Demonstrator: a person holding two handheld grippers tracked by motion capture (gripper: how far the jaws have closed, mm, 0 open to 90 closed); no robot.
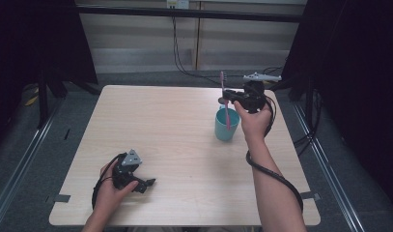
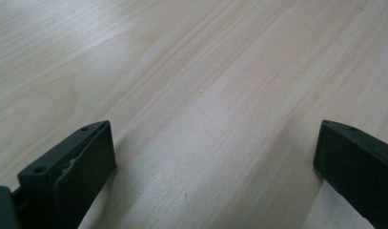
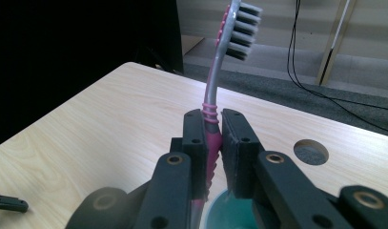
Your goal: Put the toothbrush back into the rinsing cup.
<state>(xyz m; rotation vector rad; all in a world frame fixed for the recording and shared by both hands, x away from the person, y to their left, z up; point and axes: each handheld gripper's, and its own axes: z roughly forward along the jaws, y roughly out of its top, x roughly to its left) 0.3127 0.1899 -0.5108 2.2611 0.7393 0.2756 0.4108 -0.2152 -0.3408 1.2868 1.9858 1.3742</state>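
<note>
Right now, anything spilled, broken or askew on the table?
Nothing stands out. The cup stands upright on the table, the right gripper holds the toothbrush upright over it, and the left gripper rests open.

1 toothbrush [image 1: 225,99], 1 cup [image 1: 226,126], 2 grippers.

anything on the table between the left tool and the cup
No. In the high view, bare tabletop runs from the left tool to the cup.
</note>
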